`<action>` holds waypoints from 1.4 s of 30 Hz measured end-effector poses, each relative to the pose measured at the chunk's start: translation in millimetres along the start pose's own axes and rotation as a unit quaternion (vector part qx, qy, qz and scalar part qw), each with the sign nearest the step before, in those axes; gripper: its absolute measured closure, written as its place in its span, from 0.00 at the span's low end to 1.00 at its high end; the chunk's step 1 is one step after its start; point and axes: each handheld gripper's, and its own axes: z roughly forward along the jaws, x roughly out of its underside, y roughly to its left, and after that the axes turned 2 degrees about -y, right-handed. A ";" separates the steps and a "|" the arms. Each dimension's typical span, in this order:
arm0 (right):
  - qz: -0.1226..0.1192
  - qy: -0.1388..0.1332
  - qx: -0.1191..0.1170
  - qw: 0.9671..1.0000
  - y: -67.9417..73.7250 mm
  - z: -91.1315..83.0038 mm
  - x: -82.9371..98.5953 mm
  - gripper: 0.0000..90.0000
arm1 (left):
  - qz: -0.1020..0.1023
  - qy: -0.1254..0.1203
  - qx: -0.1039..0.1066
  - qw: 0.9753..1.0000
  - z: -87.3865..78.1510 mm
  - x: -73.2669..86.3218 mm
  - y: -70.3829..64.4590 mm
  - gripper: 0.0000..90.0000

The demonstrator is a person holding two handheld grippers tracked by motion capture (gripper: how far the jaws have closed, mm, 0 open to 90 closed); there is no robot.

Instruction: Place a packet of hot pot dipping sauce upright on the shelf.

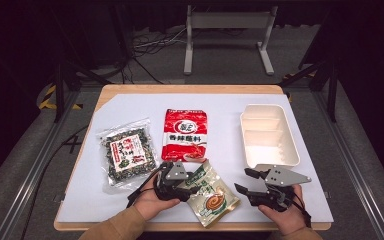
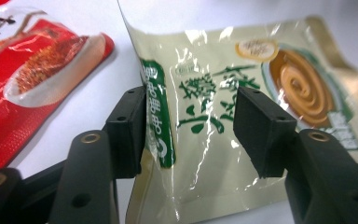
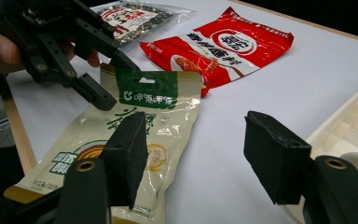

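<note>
- Left gripper: jaws spread wide astride the green-topped cream pouch; contact apparently not made.
- Right gripper: jaws wide, nothing held, near the white tray.

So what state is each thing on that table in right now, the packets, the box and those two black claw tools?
Cream and green packet: sealed, flat on the table, top edge between the left gripper's open jaws.
Red packet: sealed, lying flat.
Clear packet of dark bits: sealed, lying flat.
White box: lid off, empty.
Left gripper: open.
Right gripper: open, holding nothing.
</note>
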 end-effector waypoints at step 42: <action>0.001 0.010 -0.049 0.999 1.9 -1.7 -7.3 0.63 | -0.007 -0.056 0.068 0.996 -78.9 -44.7 1.2 1.00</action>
